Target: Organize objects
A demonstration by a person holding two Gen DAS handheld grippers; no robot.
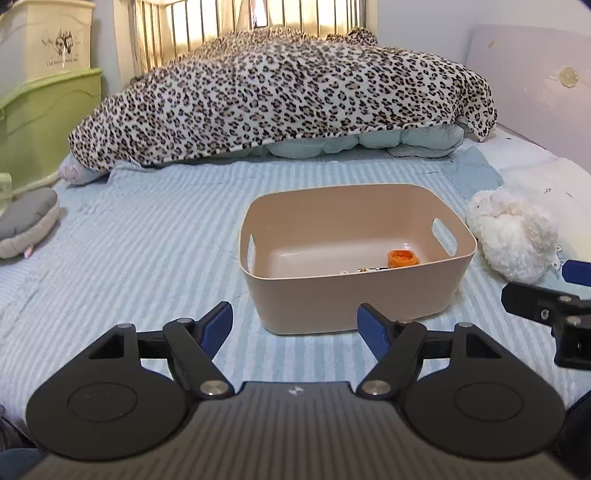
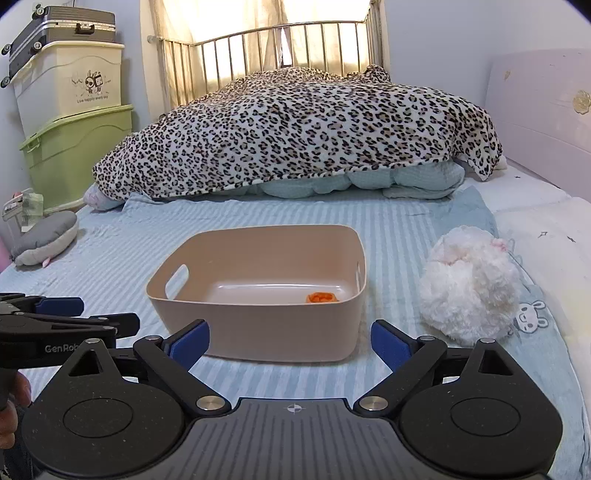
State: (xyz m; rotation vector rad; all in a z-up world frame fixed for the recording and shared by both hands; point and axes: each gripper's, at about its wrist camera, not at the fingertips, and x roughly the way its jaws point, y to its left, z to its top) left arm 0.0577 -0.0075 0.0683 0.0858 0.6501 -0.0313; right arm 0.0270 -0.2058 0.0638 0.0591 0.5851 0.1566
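Note:
A beige plastic bin (image 1: pixel 354 295) (image 2: pixel 258 325) stands on the blue striped bed. Inside lie a small orange object (image 1: pixel 402 257) (image 2: pixel 322 297) and a small item (image 1: pixel 365 270) I cannot make out. A white fluffy plush (image 1: pixel 513 236) (image 2: pixel 472 284) lies right of the bin. A grey plush (image 1: pixel 27 221) (image 2: pixel 46 236) lies at the far left. My left gripper (image 1: pixel 295 325) is open and empty just in front of the bin; it also shows in the right wrist view (image 2: pixel 96 314). My right gripper (image 2: pixel 290 343) is open and empty before the bin; it also shows in the left wrist view (image 1: pixel 539 295).
A leopard-print blanket (image 1: pixel 280 96) (image 2: pixel 295 133) heaps over bedding at the far end, before a metal rail (image 2: pixel 280 40). Green and cream storage boxes (image 2: pixel 74 110) and a suitcase (image 2: pixel 62 27) stand at the left. A pale headboard (image 2: pixel 539 110) and white pillow (image 2: pixel 546 236) are at the right.

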